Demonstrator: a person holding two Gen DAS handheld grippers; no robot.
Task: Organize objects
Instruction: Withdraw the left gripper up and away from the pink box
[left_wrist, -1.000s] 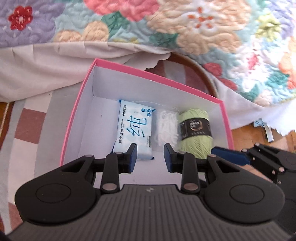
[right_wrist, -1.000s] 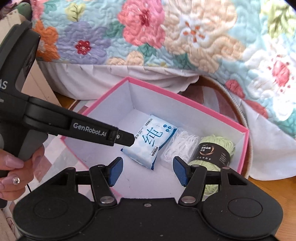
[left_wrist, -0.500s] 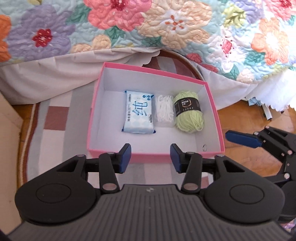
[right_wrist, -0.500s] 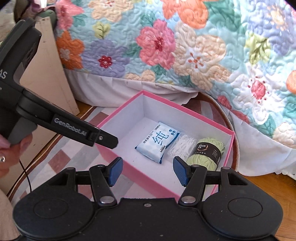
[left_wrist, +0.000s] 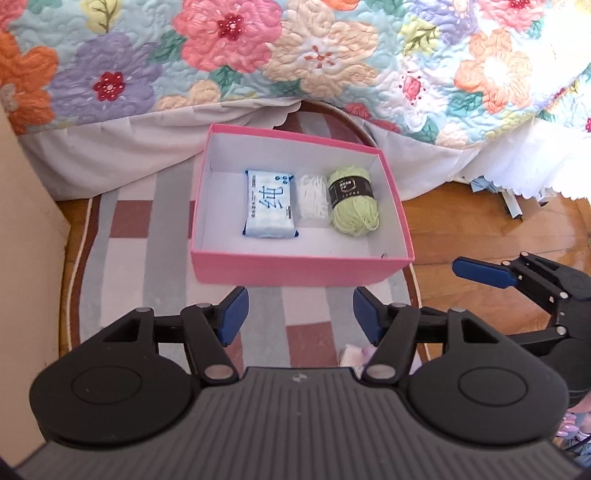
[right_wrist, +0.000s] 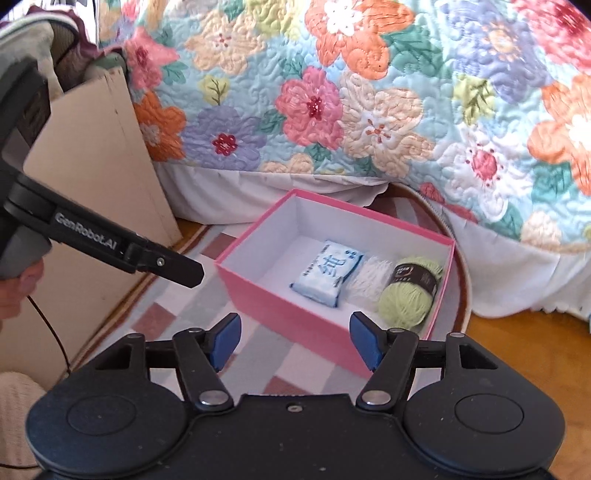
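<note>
Sitting on a striped rug (left_wrist: 147, 266) beside a bed with a floral quilt (left_wrist: 295, 55), the pink box (left_wrist: 301, 271) is open-topped with a white inside. Three items lie in a row on its floor: wet-wipes pack (left_wrist: 270, 204) on the left, white mesh bundle (left_wrist: 314, 201) in the middle touching the pack, green yarn ball (left_wrist: 352, 201) on the right with a black label band. Yarn touches the mesh bundle (hard to tell if it also touches the box's right wall).

Left gripper (left_wrist: 300, 319) hovers above the rug just in front of the box's near wall, fingers spread wide, nothing between them. Right gripper (right_wrist: 295, 341) hovers near the box's near corner, fingers also spread wide and empty. In the left wrist view the right gripper's blue pad (left_wrist: 484, 272) shows off to the right over wood floor (left_wrist: 480, 221). Tan board (right_wrist: 92, 155) stands left of the bed.
</note>
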